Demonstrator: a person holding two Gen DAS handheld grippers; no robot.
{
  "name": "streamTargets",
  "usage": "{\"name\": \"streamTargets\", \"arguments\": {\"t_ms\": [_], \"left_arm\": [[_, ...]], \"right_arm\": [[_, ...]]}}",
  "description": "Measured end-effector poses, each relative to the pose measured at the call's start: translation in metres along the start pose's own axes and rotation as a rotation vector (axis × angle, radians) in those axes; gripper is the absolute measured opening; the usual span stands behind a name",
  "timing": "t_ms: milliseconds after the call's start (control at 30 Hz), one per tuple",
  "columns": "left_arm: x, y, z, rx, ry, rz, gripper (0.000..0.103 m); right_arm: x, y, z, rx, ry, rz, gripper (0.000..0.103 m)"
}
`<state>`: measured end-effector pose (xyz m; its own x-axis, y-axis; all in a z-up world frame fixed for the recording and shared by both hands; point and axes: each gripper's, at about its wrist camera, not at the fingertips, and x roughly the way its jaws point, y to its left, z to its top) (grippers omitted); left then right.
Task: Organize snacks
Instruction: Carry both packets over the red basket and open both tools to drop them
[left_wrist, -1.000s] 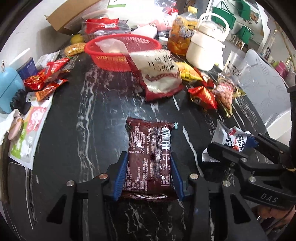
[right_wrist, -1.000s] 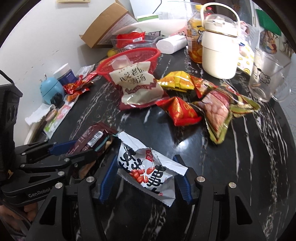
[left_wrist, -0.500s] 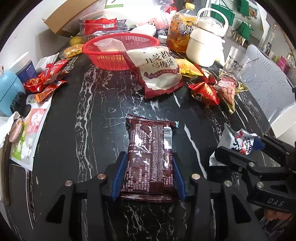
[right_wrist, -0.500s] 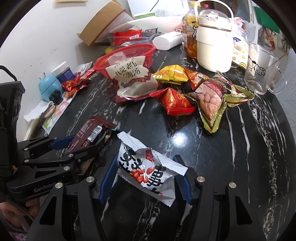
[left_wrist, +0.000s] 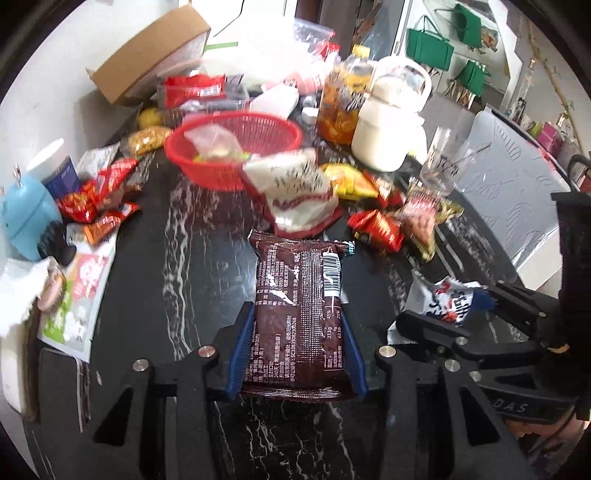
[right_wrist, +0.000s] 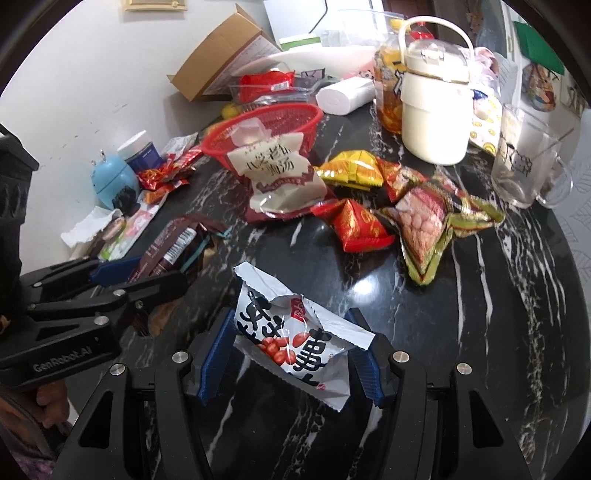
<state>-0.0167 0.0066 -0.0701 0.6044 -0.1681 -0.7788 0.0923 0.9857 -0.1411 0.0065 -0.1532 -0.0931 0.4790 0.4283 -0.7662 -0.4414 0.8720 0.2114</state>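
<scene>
My left gripper (left_wrist: 297, 347) is shut on a long dark brown snack packet (left_wrist: 299, 310), held above the black marble table (left_wrist: 177, 258). My right gripper (right_wrist: 291, 350) is shut on a silver packet with red peanuts printed on it (right_wrist: 295, 339). Each gripper shows in the other's view, the right one (left_wrist: 443, 306) beside the left, the left one (right_wrist: 147, 273) beside the right. A red mesh basket (left_wrist: 236, 147) stands far ahead with a white-and-red pouch (left_wrist: 295, 188) leaning out of it. The basket also shows in the right wrist view (right_wrist: 266, 125).
Loose snack packets, red (right_wrist: 360, 225), yellow (right_wrist: 349, 171) and green-edged (right_wrist: 424, 225), lie right of the basket. A cream kettle (right_wrist: 434, 107), a juice bottle (left_wrist: 340, 107) and a glass mug (right_wrist: 524, 170) stand behind. A blue gadget (left_wrist: 26, 218), small red packets (left_wrist: 96, 195) and a cardboard box (left_wrist: 147, 62) sit left.
Both grippers have risen and tilted up with their packets still held, so the basket and far clutter sit lower in view. The left wrist view is now blurred by motion.
</scene>
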Motion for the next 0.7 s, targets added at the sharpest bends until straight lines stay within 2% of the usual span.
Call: {"name": "streamTargets", "arguments": {"t_ms": [400, 700], "left_arm": [[-0.03, 0.001, 0.036, 0.022, -0.12, -0.008, 0.044], [-0.038, 0.008, 0.075, 0.02, -0.208, -0.004, 0.044]], "right_arm": [[-0.022, 0.008, 0.037, -0.043, -0.07, 0.016, 0.06], [-0.031, 0.011, 0.081, -0.092, -0.131, 0.027, 0.06]]}}
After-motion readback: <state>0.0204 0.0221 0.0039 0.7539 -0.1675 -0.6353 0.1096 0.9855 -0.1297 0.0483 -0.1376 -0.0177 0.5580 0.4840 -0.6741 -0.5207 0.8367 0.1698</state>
